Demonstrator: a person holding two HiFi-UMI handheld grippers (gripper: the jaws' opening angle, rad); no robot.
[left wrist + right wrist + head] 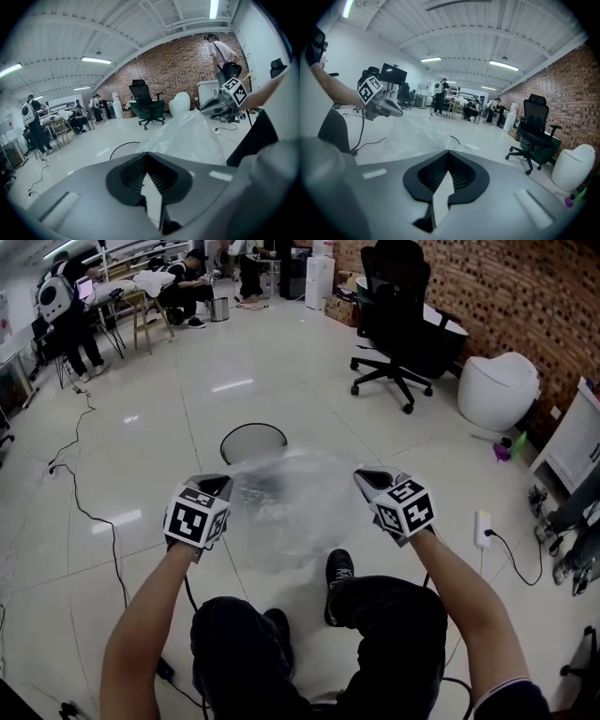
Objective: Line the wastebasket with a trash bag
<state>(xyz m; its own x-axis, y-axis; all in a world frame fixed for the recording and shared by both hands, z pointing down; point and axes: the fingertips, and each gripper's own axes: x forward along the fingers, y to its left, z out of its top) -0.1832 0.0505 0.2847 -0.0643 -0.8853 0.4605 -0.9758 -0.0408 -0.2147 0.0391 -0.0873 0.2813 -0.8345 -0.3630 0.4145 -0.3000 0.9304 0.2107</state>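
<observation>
Glossy white floor all around, a brick wall running down the right, and people busy at desks way off at the back. Up front, both arms are out and the clear trash bag is held in the air between the two grippers, crumpled and billowing a little.

Left gripper: jaws tight together, nipping the bag's left edge right at the tips. From its own view, the film runs from those tips straight across to the other gripper. Right gripper: same story, jaws closed on the opposite edge, with the sheet stretching away towards the left one.

And the wastebasket? It's standing on the floor just beyond the bag, dark round rim facing up. The bag is not yet over it; in the head view its far edge sits just short of the rim.

Off to the right there's a black office chair, with a white egg-shaped object beside it. A white power strip lies on the floor near the right arm. Black cables trail across the tiles on the left. One dark shoe shows just under the bag.
</observation>
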